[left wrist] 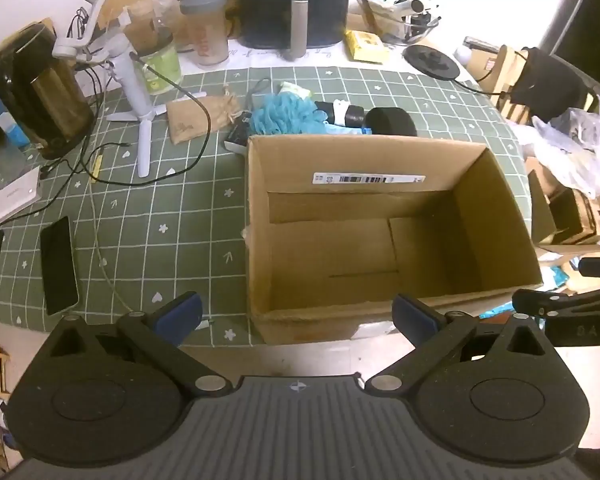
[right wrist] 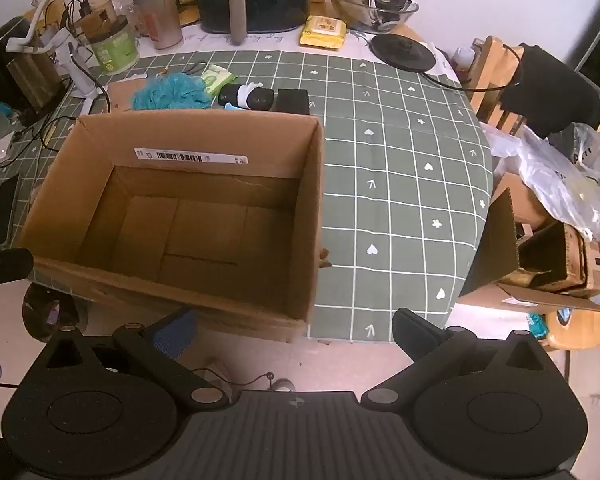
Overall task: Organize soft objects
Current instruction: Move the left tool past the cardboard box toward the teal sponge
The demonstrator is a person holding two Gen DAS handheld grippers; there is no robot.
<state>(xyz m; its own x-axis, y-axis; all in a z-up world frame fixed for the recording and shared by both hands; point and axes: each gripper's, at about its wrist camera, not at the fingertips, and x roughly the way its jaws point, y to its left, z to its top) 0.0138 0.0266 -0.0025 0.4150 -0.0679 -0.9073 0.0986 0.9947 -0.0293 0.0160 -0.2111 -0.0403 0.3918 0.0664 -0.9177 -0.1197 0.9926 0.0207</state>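
a: what does the left wrist view give you?

b: my left hand-held gripper (left wrist: 296, 312) hangs at the near edge of the surface, spread wide with nothing between its blue pads. ahead sits the open brown cardboard box (left wrist: 380, 300), and i see only bare flaps on its floor. beyond its far wall lie the soft things: a fluffy blue mesh bath sponge (left wrist: 282, 114), a rolled black and white sock bundle (left wrist: 346, 114) beside it, and a dark rounded pad (left wrist: 392, 121) further right.

a: and the right wrist view?

b: my right hand-held gripper (right wrist: 294, 330) is also wide open and holds nothing, hovering off the near edge of the green checked tablecloth (right wrist: 400, 184). the same box (right wrist: 204, 304) is to its left, empty inside. the blue sponge (right wrist: 172, 91), the sock bundle (right wrist: 246, 97) and the dark pad (right wrist: 294, 102) sit just behind the box's far wall.

a: so how far along?

b: i'd judge it hardly begun. nothing is in the box, and every soft piece i can see is left to move, assuming the box is where they belong.
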